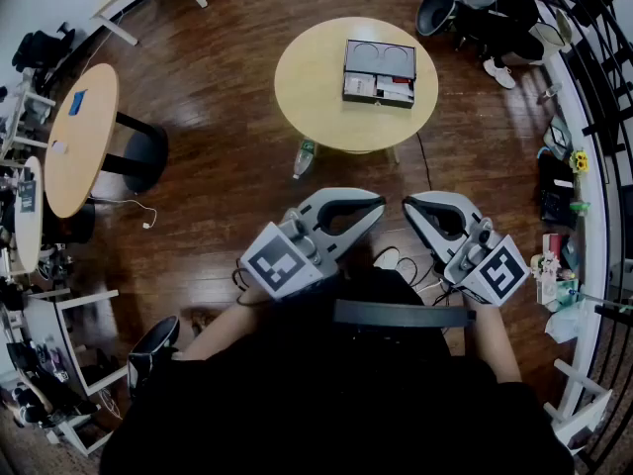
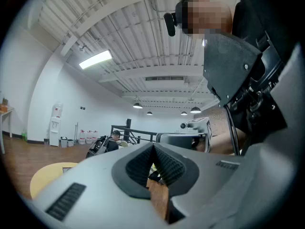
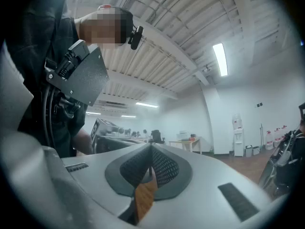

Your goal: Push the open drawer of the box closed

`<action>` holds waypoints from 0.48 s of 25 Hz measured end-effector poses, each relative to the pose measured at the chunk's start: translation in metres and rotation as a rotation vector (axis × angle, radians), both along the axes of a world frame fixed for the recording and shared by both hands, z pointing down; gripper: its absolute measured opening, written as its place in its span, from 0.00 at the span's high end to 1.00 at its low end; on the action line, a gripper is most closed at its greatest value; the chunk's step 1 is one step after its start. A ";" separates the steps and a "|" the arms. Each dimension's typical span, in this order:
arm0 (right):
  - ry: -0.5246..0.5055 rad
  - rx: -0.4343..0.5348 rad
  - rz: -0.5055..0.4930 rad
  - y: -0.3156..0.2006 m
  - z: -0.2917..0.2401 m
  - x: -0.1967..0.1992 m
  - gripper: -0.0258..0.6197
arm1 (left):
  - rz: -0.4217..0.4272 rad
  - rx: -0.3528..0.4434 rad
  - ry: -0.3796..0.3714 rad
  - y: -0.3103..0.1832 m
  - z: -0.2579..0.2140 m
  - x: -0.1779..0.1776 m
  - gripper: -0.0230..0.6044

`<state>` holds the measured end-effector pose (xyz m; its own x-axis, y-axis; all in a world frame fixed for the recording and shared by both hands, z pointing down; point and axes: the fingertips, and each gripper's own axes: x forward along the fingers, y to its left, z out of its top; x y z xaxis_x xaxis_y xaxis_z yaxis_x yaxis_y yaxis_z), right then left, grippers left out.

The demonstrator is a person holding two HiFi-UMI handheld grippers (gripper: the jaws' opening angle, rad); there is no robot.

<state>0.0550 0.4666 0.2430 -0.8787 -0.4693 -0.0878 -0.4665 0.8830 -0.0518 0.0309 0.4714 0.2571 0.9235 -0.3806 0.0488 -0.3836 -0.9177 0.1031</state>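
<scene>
Item, box (image 1: pixel 379 59): dark grey, low and rectangular, two round recesses in the top. Stands on the far half of the round table (image 1: pixel 316 77), well clear of both grippers.

Item, drawer (image 1: pixel 378 89): pulled out of the box on the side facing the person. Shows white and red contents, too small to name.

Item, left gripper (image 1: pixel 379 206): held low in front of the body, well short of the table, pointing up and to the right in the head view. In its own view (image 2: pixel 153 146), jaws drawn together with the ribbed pads meeting at the tips. Grips nothing; shows only wooden floor through the slit lower down.

Item, right gripper (image 1: pixel 407 206): held level with the left one, tips angled inward and just beside the left tips. In its own view (image 3: pixel 151 147), jaws likewise closed to the tips, with nothing between the pads.

Item, round table: pale yellow top, standing on the dark wooden floor (image 1: pixel 227 87). Carries the box and nothing else visible.

Item, bottle (image 1: pixel 305 156): lies on the floor just beside the near-left edge of the round table.

Item, oval table (image 1: pixel 79 142): wooden top, far left, well apart from the round table. Bears a small blue object (image 1: pixel 77 102).

Item, seated person (image 1: pixel 495 8): dark clothes and white shoes, top right, beyond the round table.
</scene>
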 end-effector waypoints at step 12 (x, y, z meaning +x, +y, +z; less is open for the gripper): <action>0.008 -0.036 -0.072 0.002 0.009 0.065 0.93 | -0.031 0.010 -0.025 -0.002 -0.001 0.072 0.91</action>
